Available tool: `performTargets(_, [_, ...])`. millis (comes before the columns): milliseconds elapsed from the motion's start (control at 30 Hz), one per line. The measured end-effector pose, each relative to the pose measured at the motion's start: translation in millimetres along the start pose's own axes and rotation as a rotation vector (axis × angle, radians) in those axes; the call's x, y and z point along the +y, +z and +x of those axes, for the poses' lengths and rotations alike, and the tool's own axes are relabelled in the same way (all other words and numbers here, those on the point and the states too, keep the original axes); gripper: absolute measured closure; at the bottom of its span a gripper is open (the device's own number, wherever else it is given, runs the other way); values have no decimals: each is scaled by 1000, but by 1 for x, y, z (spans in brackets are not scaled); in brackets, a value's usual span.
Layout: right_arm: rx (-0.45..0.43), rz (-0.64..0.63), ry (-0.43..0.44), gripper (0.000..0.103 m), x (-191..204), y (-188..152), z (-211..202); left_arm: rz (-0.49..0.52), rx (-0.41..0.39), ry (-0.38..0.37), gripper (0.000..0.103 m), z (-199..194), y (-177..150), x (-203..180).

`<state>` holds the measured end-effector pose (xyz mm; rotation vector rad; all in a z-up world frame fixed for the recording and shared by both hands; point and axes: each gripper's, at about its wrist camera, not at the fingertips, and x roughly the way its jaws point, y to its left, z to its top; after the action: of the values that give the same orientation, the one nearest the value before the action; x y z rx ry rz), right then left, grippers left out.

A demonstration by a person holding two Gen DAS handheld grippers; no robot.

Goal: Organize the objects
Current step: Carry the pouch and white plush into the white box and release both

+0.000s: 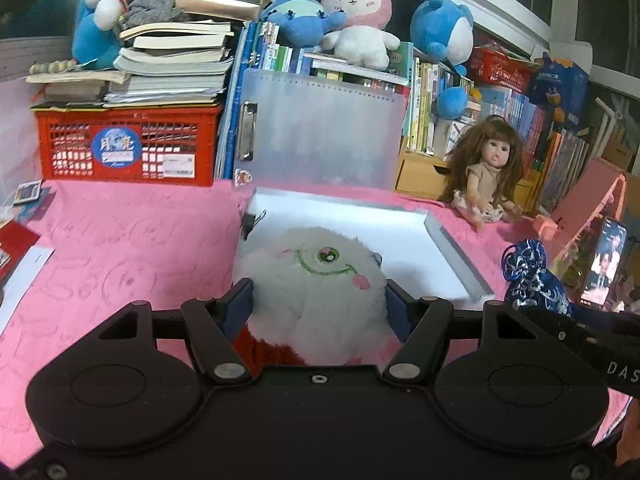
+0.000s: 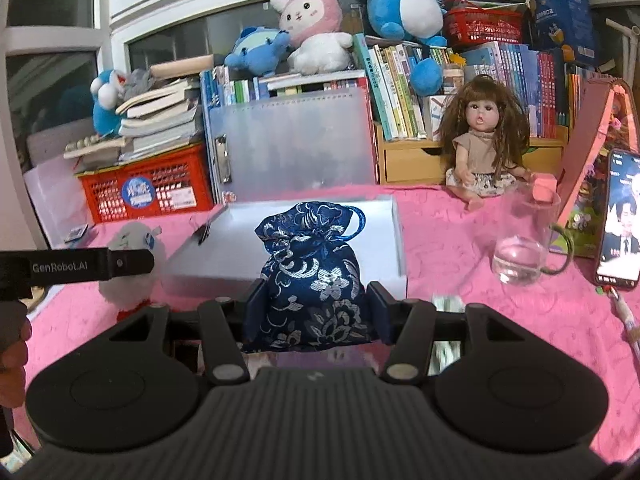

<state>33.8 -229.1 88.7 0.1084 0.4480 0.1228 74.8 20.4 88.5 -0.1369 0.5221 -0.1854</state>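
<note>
The left gripper (image 1: 320, 304) is clamping a white fluffy plush toy (image 1: 316, 276) between its blue pads; the pile is bulging past both fingers, which suggests a soft, very light body that is compressing under the squeeze. The toy is sitting at the near edge of a shallow white tray (image 1: 452, 252) on the pink tablecloth (image 1: 120, 248), though whether it is resting on the cloth or lifted clear cannot be told. A red part is showing at its base.

The right gripper (image 2: 316, 308) is pinching a dark blue brocade drawstring pouch (image 2: 312, 268) across its lower body, in front of the same tray. The woven fabric is looking smooth and likely slippery, and the contents are hidden, so its weight cannot be judged. A hold low on the filled belly, as now, is probably safer than on the gathered neck or the cord loop.

A glass cup (image 2: 520, 240) is standing near the pouch to the right, with a phone (image 2: 618, 220) beyond it; both are fragile and are warranting a wide berth.
</note>
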Motion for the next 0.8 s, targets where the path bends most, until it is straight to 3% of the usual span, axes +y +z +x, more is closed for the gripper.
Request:
performTargets(500, [30, 61, 13, 46, -17, 65, 73, -100, 69, -14, 37, 97, 64, 12])
performTargets(800, [112, 110, 25, 46, -23, 72, 124, -99, 122, 76, 37, 164, 62, 11])
